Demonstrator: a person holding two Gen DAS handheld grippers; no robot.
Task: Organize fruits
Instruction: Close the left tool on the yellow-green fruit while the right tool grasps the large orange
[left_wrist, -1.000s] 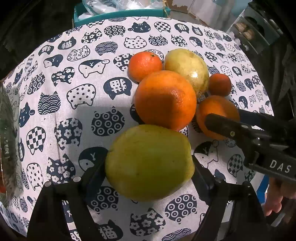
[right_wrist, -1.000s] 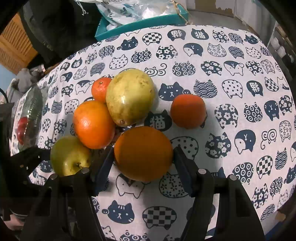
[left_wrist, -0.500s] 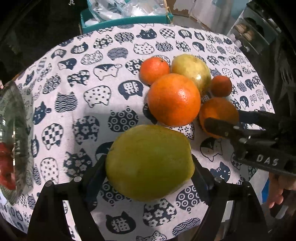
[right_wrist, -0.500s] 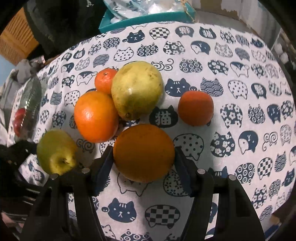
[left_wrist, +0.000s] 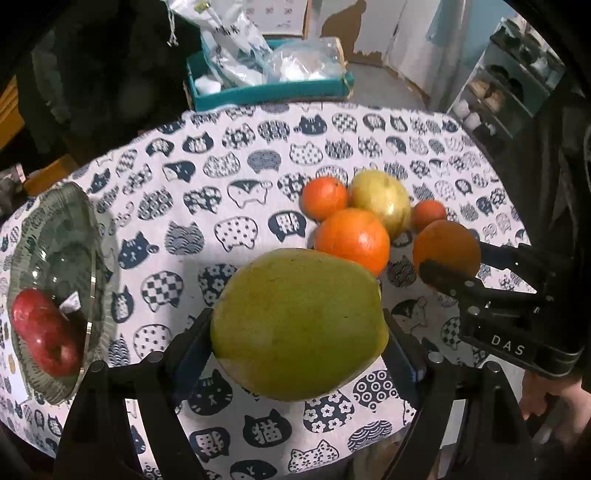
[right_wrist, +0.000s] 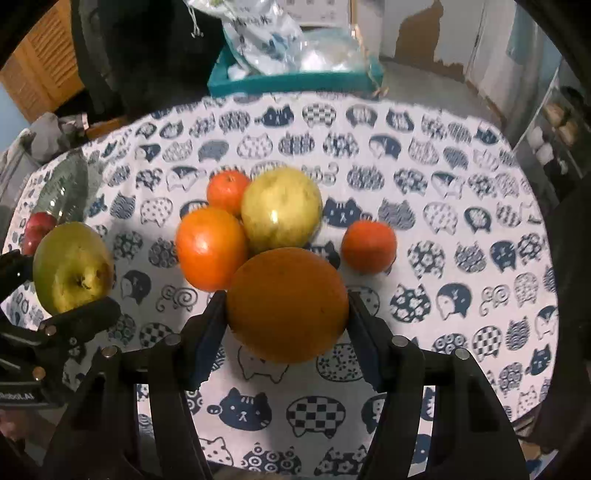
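My left gripper (left_wrist: 299, 332) is shut on a big yellow-green apple (left_wrist: 299, 325), lifted off the cat-print tablecloth (left_wrist: 221, 184). My right gripper (right_wrist: 286, 325) is shut on a large orange (right_wrist: 288, 306), also raised above the cloth. In the right wrist view the held apple (right_wrist: 72, 266) hangs at the left; in the left wrist view the held orange (left_wrist: 447, 251) hangs at the right. On the cloth lie another orange (right_wrist: 210, 247), a pale yellow-green fruit (right_wrist: 282, 208) and two small tangerines (right_wrist: 227, 190) (right_wrist: 369, 245).
A glass bowl (left_wrist: 92, 258) at the table's left edge holds a red apple (left_wrist: 48, 332). A teal tray (left_wrist: 266, 92) with plastic bags stands beyond the far edge. A shelf unit (left_wrist: 498, 92) stands at the right. A hand (left_wrist: 546, 398) grips the right tool.
Both grippers have risen with their fruits and tipped up, so more of the room shows. The glass bowl with the red apple has come into the left wrist view.
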